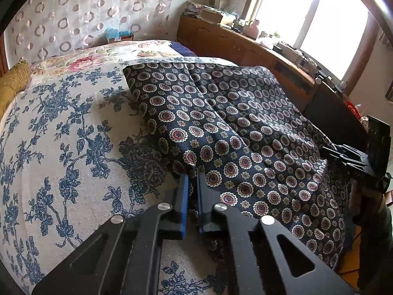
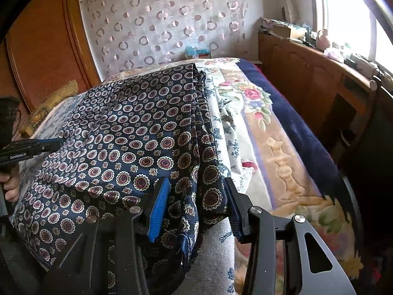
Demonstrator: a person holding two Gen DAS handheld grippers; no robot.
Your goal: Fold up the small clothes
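Cloth (image 1: 245, 132), navy with medallions, lies spread on the bed (image 1: 61, 135). Left gripper (image 1: 192, 179) is pinched tight on its near edge; right gripper (image 2: 196, 191) stands half open, a bunched fold loose between its jaws. Beyond, a ringed curtain (image 2: 167, 24).

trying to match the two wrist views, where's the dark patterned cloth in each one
Left wrist view: the cloth fills the centre and right, its near edge at the left hand-held gripper.
Right wrist view: the cloth fills the left and centre, a fold of it lying between the open fingers of the right hand-held gripper.
Shared landmark: the ring-patterned curtain behind the bed.
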